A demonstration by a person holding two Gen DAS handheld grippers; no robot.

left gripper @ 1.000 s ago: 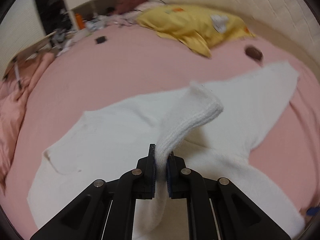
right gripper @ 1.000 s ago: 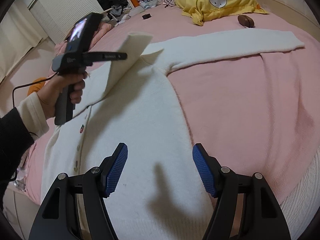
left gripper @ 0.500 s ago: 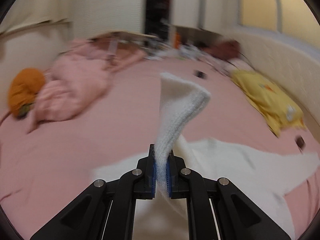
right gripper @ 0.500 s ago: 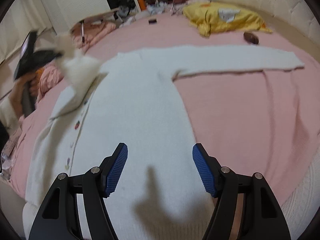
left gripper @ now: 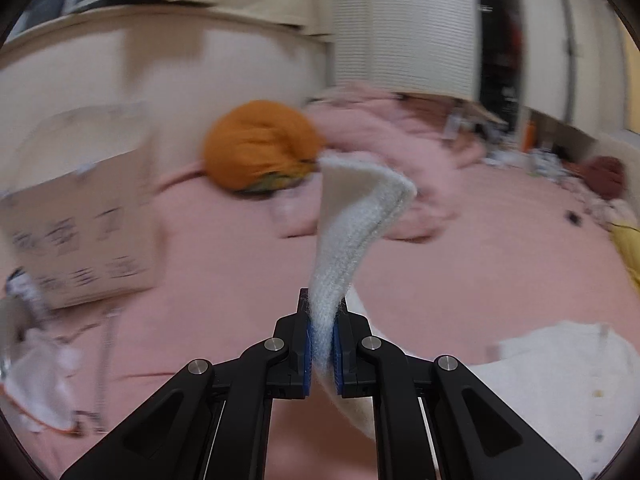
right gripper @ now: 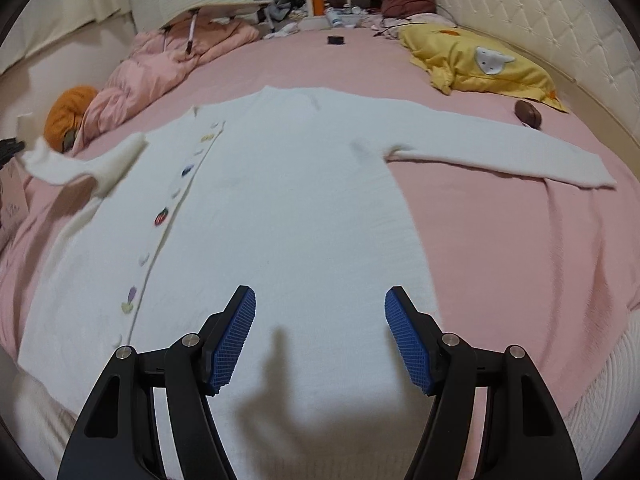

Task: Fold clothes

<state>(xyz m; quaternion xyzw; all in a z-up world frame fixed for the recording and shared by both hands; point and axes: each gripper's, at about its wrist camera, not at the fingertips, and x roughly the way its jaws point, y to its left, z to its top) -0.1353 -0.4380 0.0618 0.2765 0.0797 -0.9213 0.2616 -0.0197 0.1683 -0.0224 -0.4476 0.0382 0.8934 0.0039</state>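
Pink bedding (right gripper: 500, 248) carries my white cardigan (right gripper: 280, 208), spread flat with its button row up and one sleeve (right gripper: 500, 156) stretched toward the yellow pillow (right gripper: 476, 64). My left gripper (left gripper: 322, 344) has its jaws clamped on the other sleeve's cuff (left gripper: 356, 216), lifted off the bed near an orange bundle (left gripper: 260, 148) and a cardboard box (left gripper: 80, 232). My right gripper (right gripper: 320, 340) hovers over the hem, jaws apart, holding nothing.
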